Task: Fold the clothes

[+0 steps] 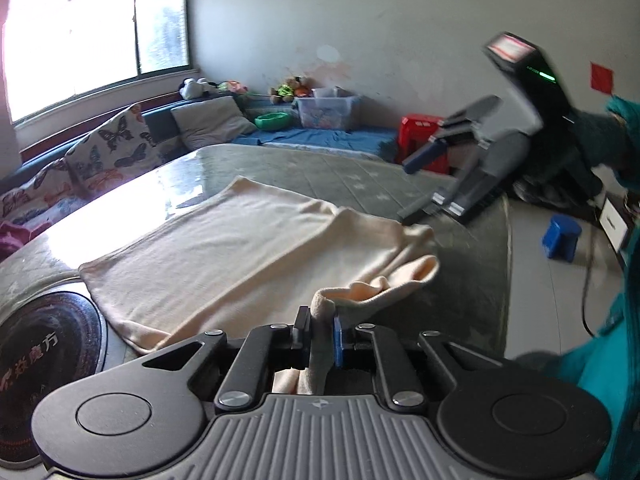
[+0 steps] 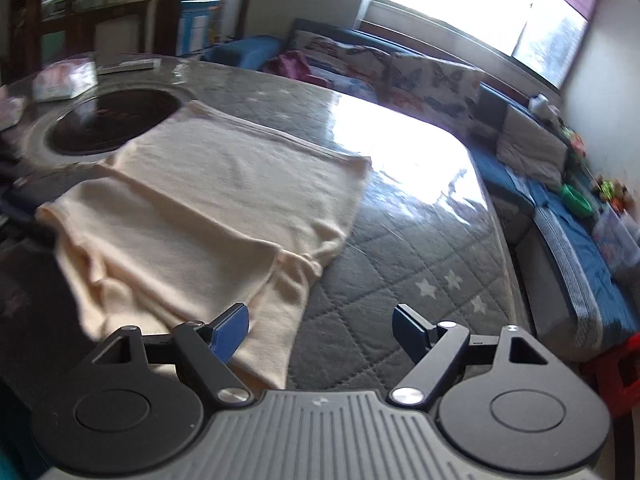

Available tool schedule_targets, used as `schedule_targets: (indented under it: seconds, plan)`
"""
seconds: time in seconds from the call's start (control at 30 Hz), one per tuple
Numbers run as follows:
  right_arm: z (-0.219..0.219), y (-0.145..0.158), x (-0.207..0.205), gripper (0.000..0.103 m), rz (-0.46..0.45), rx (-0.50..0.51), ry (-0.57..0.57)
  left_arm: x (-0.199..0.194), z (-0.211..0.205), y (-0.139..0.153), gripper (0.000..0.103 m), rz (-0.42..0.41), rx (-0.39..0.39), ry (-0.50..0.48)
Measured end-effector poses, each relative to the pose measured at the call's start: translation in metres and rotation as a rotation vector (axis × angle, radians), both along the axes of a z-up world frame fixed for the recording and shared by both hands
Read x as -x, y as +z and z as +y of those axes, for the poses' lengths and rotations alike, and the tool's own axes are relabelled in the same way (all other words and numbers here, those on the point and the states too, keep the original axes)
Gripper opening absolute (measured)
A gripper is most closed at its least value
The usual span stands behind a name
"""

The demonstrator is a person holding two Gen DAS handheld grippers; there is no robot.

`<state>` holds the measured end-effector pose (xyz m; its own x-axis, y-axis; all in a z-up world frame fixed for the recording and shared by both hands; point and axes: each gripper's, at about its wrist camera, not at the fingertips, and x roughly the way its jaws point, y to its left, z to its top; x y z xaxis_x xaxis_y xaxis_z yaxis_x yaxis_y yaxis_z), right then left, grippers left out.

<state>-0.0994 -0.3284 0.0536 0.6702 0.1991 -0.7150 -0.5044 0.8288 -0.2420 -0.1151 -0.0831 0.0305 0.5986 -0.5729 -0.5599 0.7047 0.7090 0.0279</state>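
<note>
Left tongs [image 1: 321,330] clamped on a bunched sleeve [image 1: 384,284] of the cream shirt [image 1: 224,252], cloth pinched tight between the black pad and the blue pad. Sleeve lifted off the counter [image 1: 360,184] and trailing back toward the shirt's body. Rest of the shirt spread flat on the grey quilted cover with white stars, under a glossy clear sheet catching window glare.

Right tongs [image 2: 322,330] spread wide apart, gripping nothing, hovering above the near edge of the shirt [image 2: 208,200]; blue left pad [image 2: 230,332] over the cream cloth, right finger over bare quilting. In the left wrist view, same right tongs [image 1: 412,186] seen blurred above the shirt's far corner, held by a hand in a teal sleeve [image 1: 624,128].

Shirt lying with one side folded over, short sleeve and hem toward the right wrist camera. Round black hotplate [image 2: 116,122] set in the counter [image 2: 400,260] just beyond the shirt, cloth edge touching its rim. Butterfly-print cushions [image 1: 116,148] on a blue sofa [image 1: 320,136] under the window [image 1: 96,32]; red stool [image 1: 424,140] and blue stool [image 1: 560,236] on the floor.
</note>
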Motion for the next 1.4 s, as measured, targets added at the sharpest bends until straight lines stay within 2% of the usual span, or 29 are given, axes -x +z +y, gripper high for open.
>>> schedule_targets:
  seconds: [0.2,0.3,0.43,0.5,0.67,0.7,0.77,0.97,1.17,1.23,1.27,1.4]
  plan:
    - [0.022,0.004,0.029,0.080,0.005,0.073,0.215,-0.021,0.009,0.007,0.012,0.027,0.044,0.052]
    - [0.038,-0.001,0.039,0.076,0.008,0.113,0.296,-0.032,0.013,0.010,0.012,0.047,0.066,0.065]
    - [0.056,-0.012,0.041,0.066,-0.032,0.137,0.349,-0.037,0.017,0.010,0.012,0.069,0.077,0.079]
    - [0.063,-0.018,0.036,0.064,-0.040,0.138,0.361,-0.036,0.018,0.010,0.012,0.070,0.078,0.077]
    - [0.072,-0.027,0.023,0.046,-0.032,0.145,0.376,-0.037,0.017,0.009,0.012,0.076,0.080,0.082]
    - [0.072,-0.027,0.020,0.044,-0.027,0.139,0.374,-0.037,0.017,0.008,0.012,0.080,0.082,0.083]
    - [0.071,-0.027,0.016,0.032,-0.009,0.122,0.365,-0.036,0.017,0.008,0.012,0.084,0.083,0.081]
    - [0.067,-0.021,0.004,0.018,0.032,0.067,0.330,-0.029,0.019,0.008,0.013,0.092,0.089,0.070]
    - [0.065,-0.012,-0.006,0.014,0.038,0.019,0.298,-0.015,0.023,0.008,0.019,0.082,0.080,0.070]
    - [0.065,-0.008,-0.007,0.014,0.038,0.007,0.290,-0.010,0.024,0.007,0.033,0.074,0.069,0.076]
    - [0.064,-0.007,-0.008,0.014,0.038,0.002,0.286,-0.006,0.025,0.006,0.037,0.064,0.061,0.077]
    - [0.063,-0.003,-0.014,0.013,0.036,-0.018,0.274,0.006,0.027,0.002,0.042,0.041,0.025,0.063]
